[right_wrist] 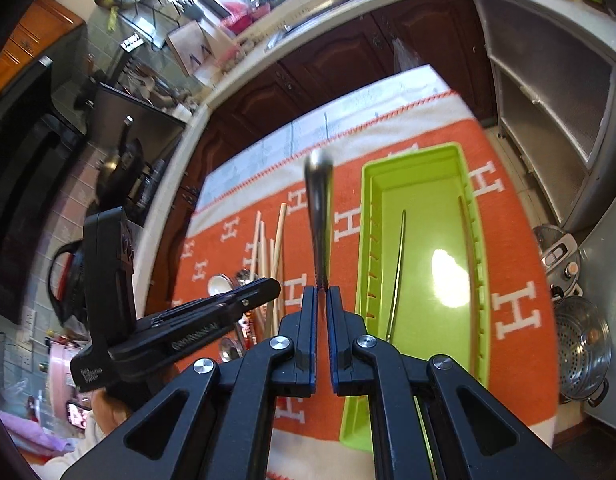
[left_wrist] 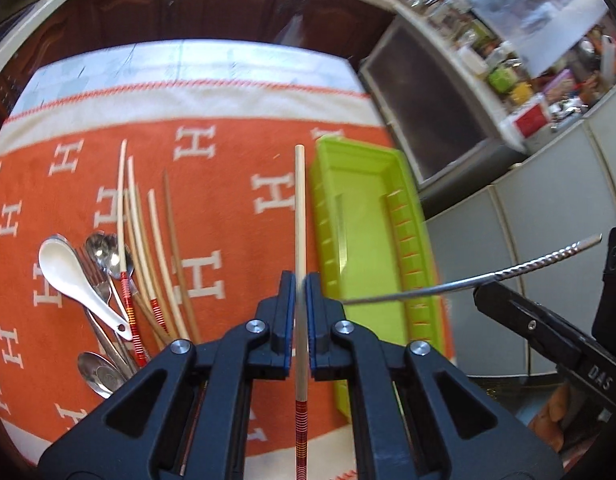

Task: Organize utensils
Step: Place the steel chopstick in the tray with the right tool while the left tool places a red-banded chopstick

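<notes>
My left gripper (left_wrist: 301, 280) is shut on a pale chopstick (left_wrist: 300, 216) with a red-striped end, held above the orange cloth just left of the green tray (left_wrist: 392, 168). My right gripper (right_wrist: 322, 292) is shut on a metal utensil (right_wrist: 319, 196) with a twisted shaft, held left of the tray (right_wrist: 370, 216); the utensil also shows in the left wrist view (left_wrist: 488, 278). A thin metal piece (right_wrist: 398, 272) and a brown chopstick (right_wrist: 470, 264) lie in the tray. Loose chopsticks (left_wrist: 148, 232), metal spoons (left_wrist: 108, 254) and a white spoon (left_wrist: 74, 276) lie at the left.
The orange cloth with white H marks (left_wrist: 228, 208) covers the table. Dark cabinets (left_wrist: 212, 4) stand beyond it. A grey cabinet (right_wrist: 548, 92) and steel pots (right_wrist: 580, 344) are to the right. The left gripper's body (right_wrist: 180, 320) shows left of my right gripper.
</notes>
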The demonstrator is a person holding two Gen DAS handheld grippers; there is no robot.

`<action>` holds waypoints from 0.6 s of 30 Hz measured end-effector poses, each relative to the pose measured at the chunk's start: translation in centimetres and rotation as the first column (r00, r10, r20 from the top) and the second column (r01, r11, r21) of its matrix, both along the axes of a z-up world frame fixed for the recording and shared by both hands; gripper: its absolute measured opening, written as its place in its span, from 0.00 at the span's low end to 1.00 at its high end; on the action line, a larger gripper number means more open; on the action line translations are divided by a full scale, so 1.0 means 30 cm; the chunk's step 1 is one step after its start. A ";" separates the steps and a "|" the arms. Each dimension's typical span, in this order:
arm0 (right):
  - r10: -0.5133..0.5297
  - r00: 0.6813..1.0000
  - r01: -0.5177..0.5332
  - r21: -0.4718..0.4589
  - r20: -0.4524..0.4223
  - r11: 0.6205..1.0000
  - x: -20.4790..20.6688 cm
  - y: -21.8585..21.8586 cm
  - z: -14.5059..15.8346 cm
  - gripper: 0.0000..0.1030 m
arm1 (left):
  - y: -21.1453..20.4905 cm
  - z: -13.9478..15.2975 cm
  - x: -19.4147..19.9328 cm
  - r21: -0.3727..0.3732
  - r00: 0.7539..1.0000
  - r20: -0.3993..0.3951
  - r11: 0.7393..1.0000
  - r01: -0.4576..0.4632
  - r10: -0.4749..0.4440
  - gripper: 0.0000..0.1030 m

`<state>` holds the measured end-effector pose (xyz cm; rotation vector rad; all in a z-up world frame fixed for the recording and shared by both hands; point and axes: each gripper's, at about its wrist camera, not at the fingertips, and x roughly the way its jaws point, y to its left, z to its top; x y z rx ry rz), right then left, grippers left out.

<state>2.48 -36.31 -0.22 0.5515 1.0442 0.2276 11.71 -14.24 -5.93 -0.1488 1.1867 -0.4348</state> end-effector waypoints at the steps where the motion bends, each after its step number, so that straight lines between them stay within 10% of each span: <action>1: -0.004 1.000 0.004 0.001 0.013 1.000 -0.017 -0.017 0.022 0.00 | -0.010 0.022 -0.005 -0.010 1.000 0.009 1.000 0.008 -0.008 0.03; 10: -0.042 0.993 0.052 -0.084 0.115 0.995 -0.192 -0.112 0.231 0.00 | -0.178 0.076 -0.032 -0.052 0.996 0.036 0.995 0.085 -0.083 0.03; 18: -0.059 0.998 0.060 -0.084 0.020 0.995 -0.188 -0.105 0.153 0.00 | -0.266 -0.107 0.054 0.014 0.998 -0.038 0.999 0.052 -0.051 0.03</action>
